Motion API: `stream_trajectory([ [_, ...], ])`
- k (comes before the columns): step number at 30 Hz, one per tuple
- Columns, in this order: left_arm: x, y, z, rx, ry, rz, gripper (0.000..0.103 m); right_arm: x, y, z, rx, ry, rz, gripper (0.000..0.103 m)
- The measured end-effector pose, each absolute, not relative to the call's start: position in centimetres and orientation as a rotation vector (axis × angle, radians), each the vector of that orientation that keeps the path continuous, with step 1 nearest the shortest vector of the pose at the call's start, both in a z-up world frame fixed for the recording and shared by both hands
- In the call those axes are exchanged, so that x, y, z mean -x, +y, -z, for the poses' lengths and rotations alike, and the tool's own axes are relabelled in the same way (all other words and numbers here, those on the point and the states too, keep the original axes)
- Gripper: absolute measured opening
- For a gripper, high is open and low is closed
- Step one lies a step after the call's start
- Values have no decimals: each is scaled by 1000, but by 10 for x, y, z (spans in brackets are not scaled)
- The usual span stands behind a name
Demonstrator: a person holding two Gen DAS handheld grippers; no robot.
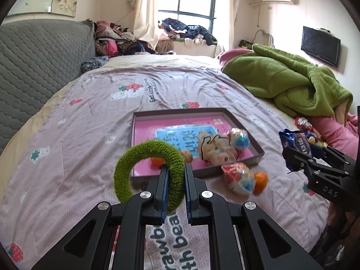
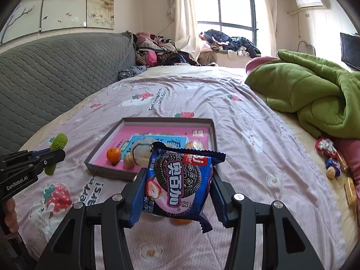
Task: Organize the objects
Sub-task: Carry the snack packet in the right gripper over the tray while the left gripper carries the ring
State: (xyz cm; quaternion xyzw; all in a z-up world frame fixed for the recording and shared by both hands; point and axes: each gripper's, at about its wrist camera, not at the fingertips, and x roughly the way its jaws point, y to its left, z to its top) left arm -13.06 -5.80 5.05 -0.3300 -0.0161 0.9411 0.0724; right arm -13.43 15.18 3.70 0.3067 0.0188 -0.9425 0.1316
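My left gripper (image 1: 176, 171) is shut on a fuzzy green ring (image 1: 139, 155) and holds it above the near edge of a shallow box (image 1: 245, 126) with a pink floor. The box holds a small orange (image 2: 113, 153), a plush toy (image 1: 213, 147) and a wrapped snack (image 1: 239, 137). My right gripper (image 2: 177, 177) is shut on a blue Oreo cookie packet (image 2: 180, 180), held above the bedsheet near the box's right corner. Another wrapped snack (image 1: 238, 177) and an orange (image 1: 261, 180) lie on the sheet beside the box.
A crumpled green blanket (image 2: 315, 94) lies at the right of the bed. More snacks (image 2: 330, 157) lie near it. A grey quilted headboard (image 2: 56, 72) stands at left. Clothes (image 2: 157, 51) are piled at the far end by the window.
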Motion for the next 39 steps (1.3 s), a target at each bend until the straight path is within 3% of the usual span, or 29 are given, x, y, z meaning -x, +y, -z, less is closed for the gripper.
stream_trajectory([
  [39,253,-74,-26,970,-38,-2880,12,234,127,-50,-765,112,2648,52],
])
